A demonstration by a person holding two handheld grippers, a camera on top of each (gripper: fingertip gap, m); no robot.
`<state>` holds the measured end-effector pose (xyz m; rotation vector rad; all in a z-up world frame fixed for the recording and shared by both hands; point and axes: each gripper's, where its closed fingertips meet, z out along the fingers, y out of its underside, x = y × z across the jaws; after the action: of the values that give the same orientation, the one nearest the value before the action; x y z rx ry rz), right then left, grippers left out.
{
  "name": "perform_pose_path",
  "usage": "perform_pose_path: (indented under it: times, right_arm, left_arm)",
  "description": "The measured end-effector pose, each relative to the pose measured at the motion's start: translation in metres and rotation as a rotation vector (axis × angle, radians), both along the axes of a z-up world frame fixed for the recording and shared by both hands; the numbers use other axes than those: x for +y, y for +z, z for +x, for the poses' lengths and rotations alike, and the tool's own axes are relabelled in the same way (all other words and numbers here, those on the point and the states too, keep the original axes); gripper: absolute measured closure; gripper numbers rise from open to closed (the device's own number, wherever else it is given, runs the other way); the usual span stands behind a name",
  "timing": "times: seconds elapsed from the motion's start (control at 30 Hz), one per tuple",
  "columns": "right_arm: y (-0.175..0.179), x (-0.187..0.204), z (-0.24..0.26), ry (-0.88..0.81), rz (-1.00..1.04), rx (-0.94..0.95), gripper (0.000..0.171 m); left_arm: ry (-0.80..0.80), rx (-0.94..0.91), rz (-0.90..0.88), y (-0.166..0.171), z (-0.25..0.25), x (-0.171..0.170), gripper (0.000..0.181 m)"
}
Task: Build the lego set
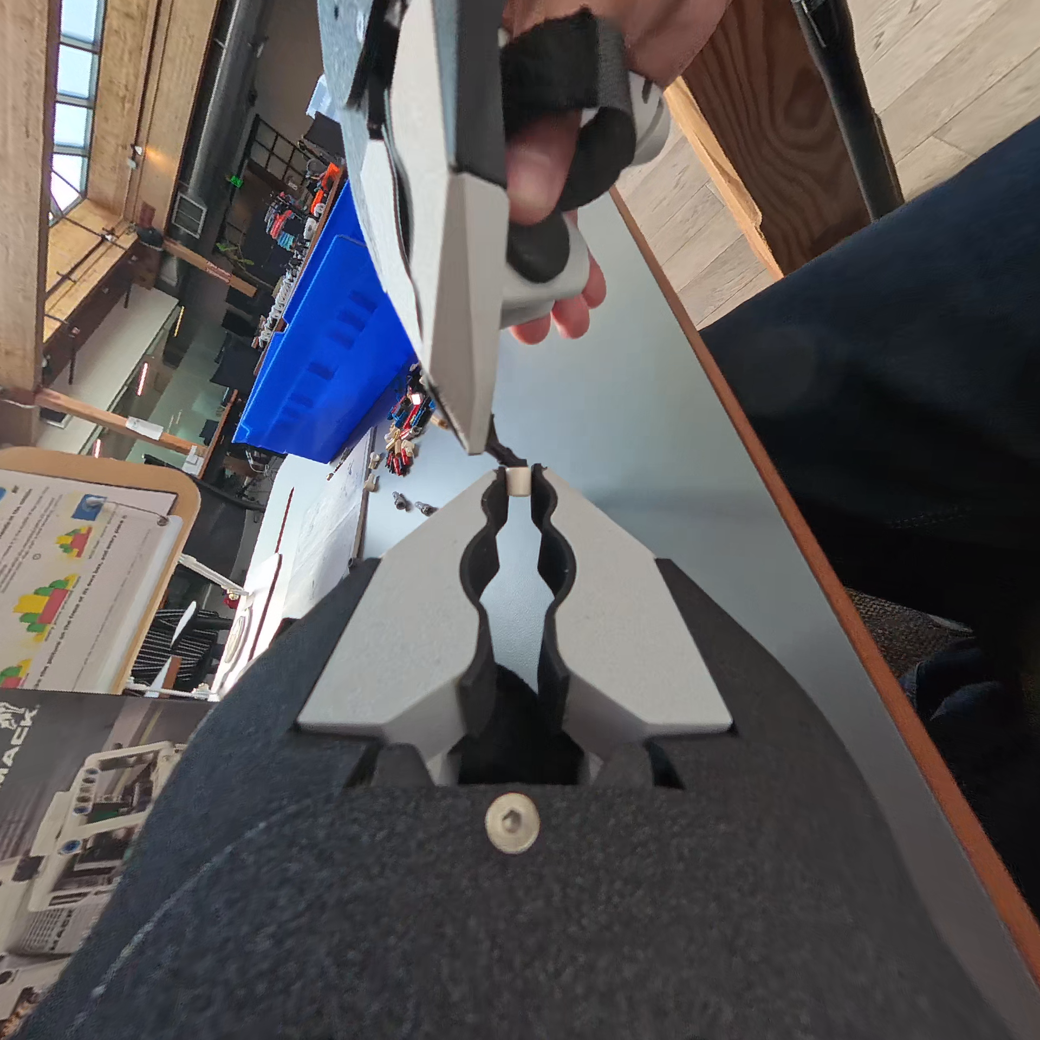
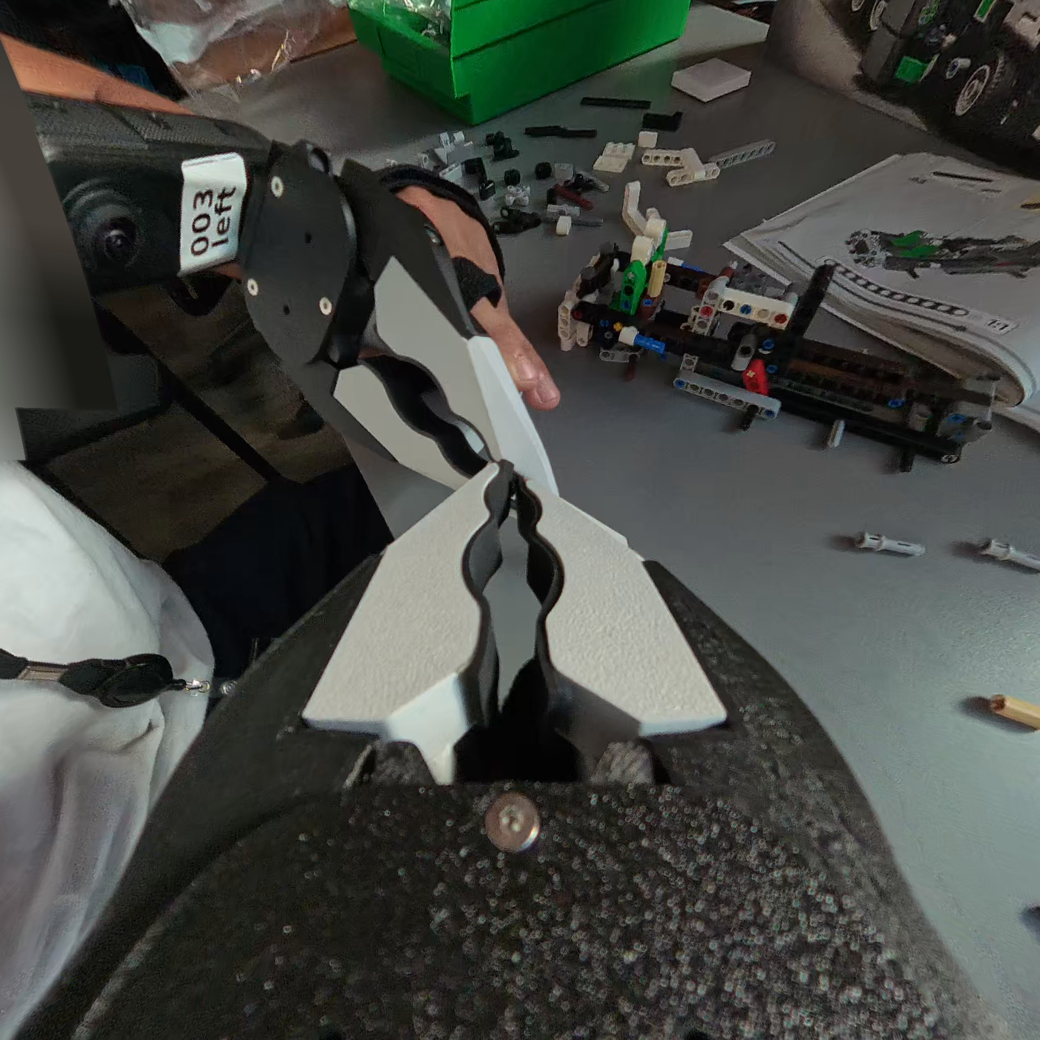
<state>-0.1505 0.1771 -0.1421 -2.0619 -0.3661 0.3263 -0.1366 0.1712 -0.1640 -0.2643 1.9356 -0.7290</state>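
Nearest the cameras, the left gripper (image 1: 518, 475) pinches a small cream peg (image 1: 518, 483) at its fingertips; the right gripper (image 2: 509, 478) meets it tip to tip, clamped on a small dark piece. Beyond, the half-built model (image 2: 748, 332) lies on the grey table (image 2: 731, 563) beside the instruction booklet (image 2: 928, 225).
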Motion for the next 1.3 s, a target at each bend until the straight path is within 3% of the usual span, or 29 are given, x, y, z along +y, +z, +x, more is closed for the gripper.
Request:
perform_pose_path:
  times: [0.13,0.3,0.5,0.63,0.77,0.87,1.07,1.3]
  right_arm:
    - [-0.001,0.001,-0.005,-0.003,0.065,0.202,0.171]
    - [-0.006,0.009,0.017,-0.119,0.132,0.246,0.171]
    - [-0.019,0.011,0.048,-0.25,0.051,0.109,0.171]
    - [-0.016,-0.024,0.065,-0.346,0.032,0.064,0.171]
    - [-0.039,-0.055,0.065,-0.392,-0.036,-0.005,0.162]
    - [-0.053,-0.06,0.074,-0.439,-0.068,-0.175,0.161]
    - [-0.047,-0.047,0.081,-0.395,-0.048,-0.306,0.158]
    - [-0.059,-0.045,0.088,-0.131,-0.138,-0.244,0.156]
  left_arm:
    - [-0.014,0.012,-0.029,0.001,-0.001,-0.003,0.175]
    - [0.041,0.094,-0.117,0.0,0.006,0.008,0.175]
    - [0.155,0.133,-0.123,-0.006,0.016,0.027,0.175]
    - [0.152,0.126,-0.124,-0.005,0.016,0.027,0.175]
    - [0.153,0.12,-0.13,-0.004,0.017,0.028,0.175]
    - [0.147,0.107,-0.144,0.0,0.016,0.027,0.176]
    - [0.125,0.112,-0.157,0.001,0.013,0.023,0.175]
    - [0.11,0.105,-0.142,0.0,0.012,0.02,0.176]
